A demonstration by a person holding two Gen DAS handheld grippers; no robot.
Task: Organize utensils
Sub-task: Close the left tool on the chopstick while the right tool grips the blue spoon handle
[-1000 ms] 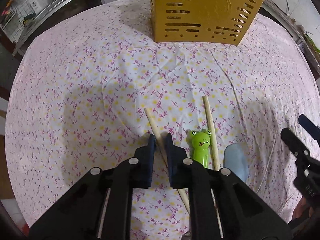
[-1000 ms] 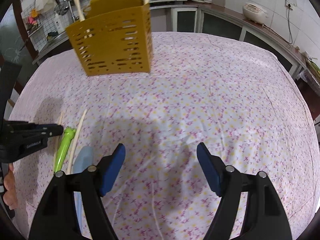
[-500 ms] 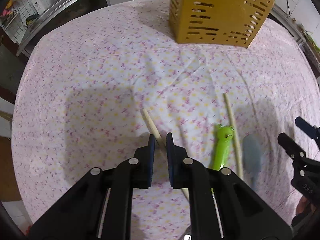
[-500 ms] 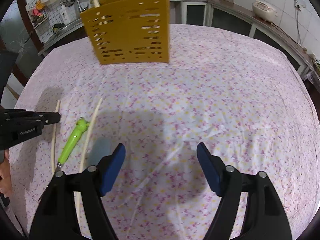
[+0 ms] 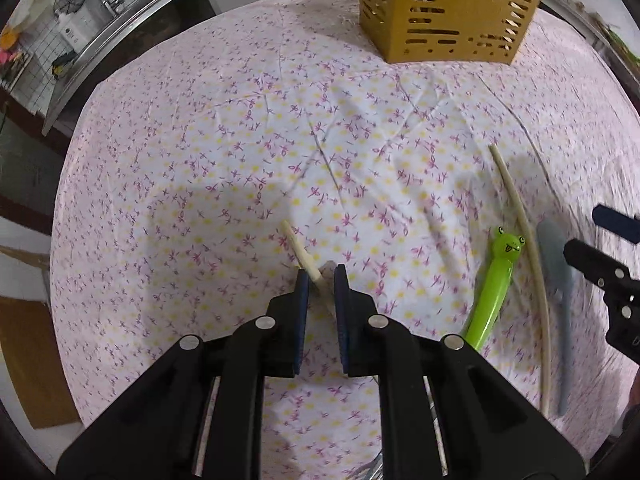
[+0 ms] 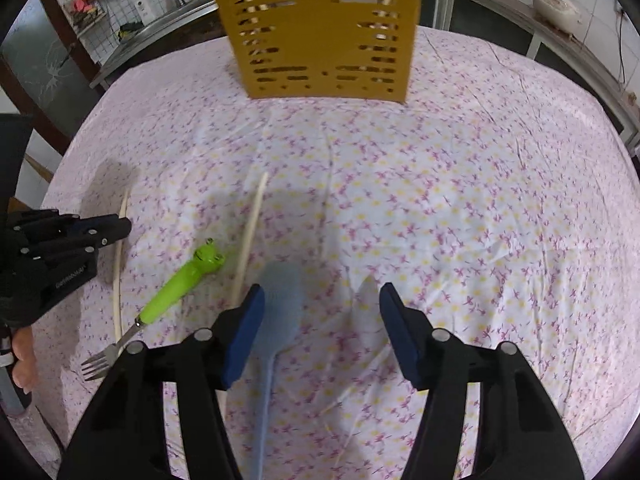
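Observation:
My left gripper is shut on a wooden chopstick, whose far end sticks out past the pads; it also shows in the right wrist view. My right gripper is open and empty, low over a pale blue spoon that lies by its left finger. A second chopstick and a green frog-handled fork lie on the cloth left of the spoon. The yellow slotted utensil holder stands at the far side and has chopsticks in it.
The table is covered by a pink flowered cloth. A kitchen counter with a rice cooker runs behind the table. The table's left edge drops off near my left gripper.
My left gripper has moved left with the chopstick, away from the fork. My right gripper has moved left and now hangs over the blue spoon.

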